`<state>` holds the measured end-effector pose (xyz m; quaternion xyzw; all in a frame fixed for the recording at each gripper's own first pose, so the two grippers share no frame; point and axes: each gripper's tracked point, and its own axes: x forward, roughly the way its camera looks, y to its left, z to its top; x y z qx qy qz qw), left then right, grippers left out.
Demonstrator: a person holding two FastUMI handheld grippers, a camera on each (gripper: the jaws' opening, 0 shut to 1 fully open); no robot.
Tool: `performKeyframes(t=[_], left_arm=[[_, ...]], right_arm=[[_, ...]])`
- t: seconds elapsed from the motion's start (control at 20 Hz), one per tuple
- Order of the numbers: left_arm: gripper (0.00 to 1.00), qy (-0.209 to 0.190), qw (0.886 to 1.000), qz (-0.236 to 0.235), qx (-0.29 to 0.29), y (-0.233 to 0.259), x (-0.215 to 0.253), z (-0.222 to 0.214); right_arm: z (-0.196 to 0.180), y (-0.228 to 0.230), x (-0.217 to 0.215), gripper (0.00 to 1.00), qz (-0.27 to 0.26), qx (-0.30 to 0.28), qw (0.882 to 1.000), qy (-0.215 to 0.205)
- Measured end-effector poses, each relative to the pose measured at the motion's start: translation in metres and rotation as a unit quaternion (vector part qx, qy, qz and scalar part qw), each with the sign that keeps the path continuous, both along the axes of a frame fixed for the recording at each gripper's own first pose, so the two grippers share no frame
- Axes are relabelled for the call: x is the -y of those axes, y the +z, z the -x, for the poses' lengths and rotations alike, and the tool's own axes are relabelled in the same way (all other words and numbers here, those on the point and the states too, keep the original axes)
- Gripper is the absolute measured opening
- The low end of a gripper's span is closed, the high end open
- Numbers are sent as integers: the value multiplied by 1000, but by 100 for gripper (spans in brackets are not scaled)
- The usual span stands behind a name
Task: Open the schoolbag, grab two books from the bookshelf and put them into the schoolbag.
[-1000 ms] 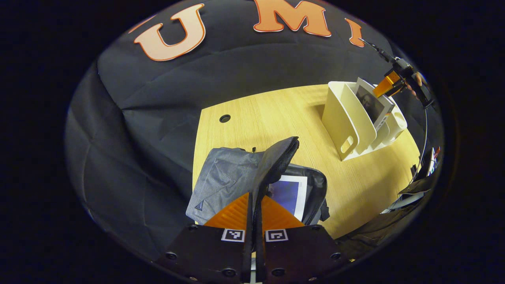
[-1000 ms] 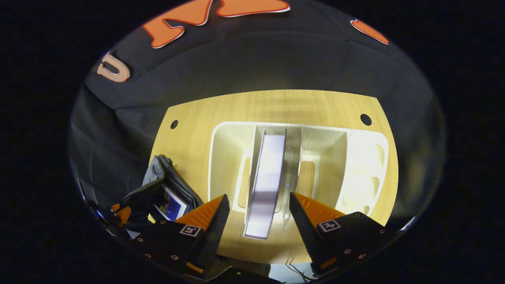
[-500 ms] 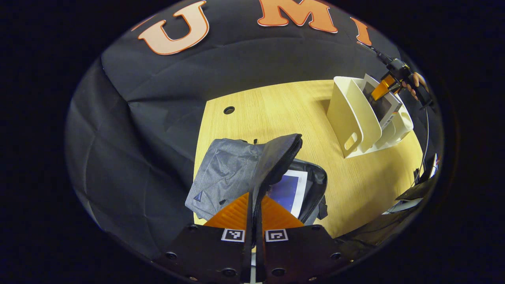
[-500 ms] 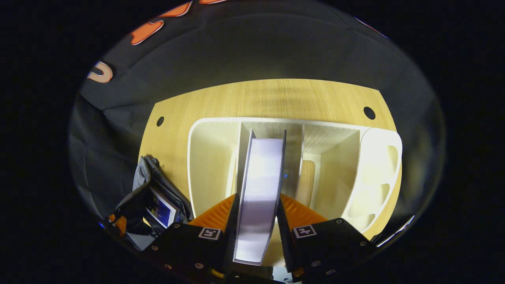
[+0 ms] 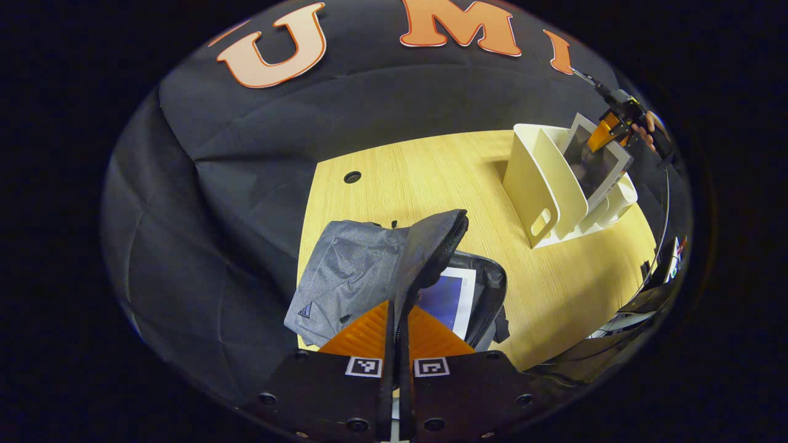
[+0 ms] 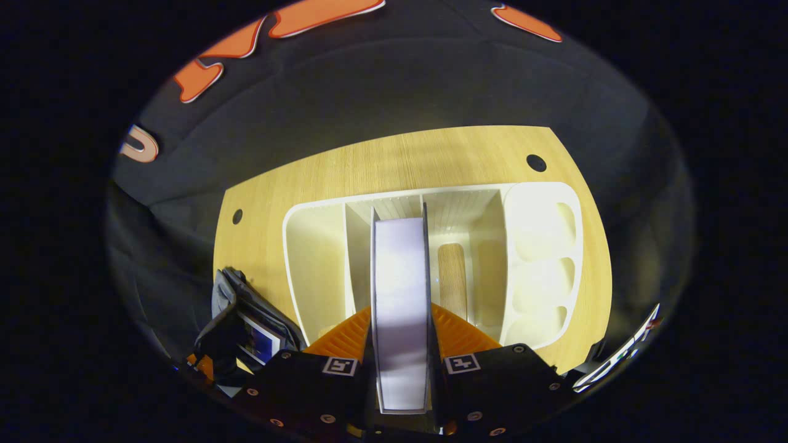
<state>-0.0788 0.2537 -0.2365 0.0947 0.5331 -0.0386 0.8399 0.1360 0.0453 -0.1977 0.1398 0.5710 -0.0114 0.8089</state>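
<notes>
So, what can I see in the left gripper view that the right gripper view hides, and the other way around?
Left gripper view: the left gripper shut on the schoolbag flap, and the cover of the second book. Right gripper view: that book's page edge between the right gripper fingers, and the bookshelf compartments from above. Both: the open schoolbag with the first book inside, and the table.

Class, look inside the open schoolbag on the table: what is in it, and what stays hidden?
Inside the schoolbag lies one book with a blue cover. The flap, held up by the left gripper, covers the book's left part and whatever lies deeper.
</notes>
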Motion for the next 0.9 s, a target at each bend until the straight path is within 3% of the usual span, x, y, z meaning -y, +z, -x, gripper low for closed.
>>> performKeyframes(t=[0.45, 0.9], left_arm=[[5, -65, 997, 42, 20, 2, -13, -1], [5, -104, 992, 68, 30, 3, -19, 3]], right_arm=[[63, 74, -7, 36, -24, 62, 995, -70], [126, 105, -41, 36, -58, 80, 991, -89]])
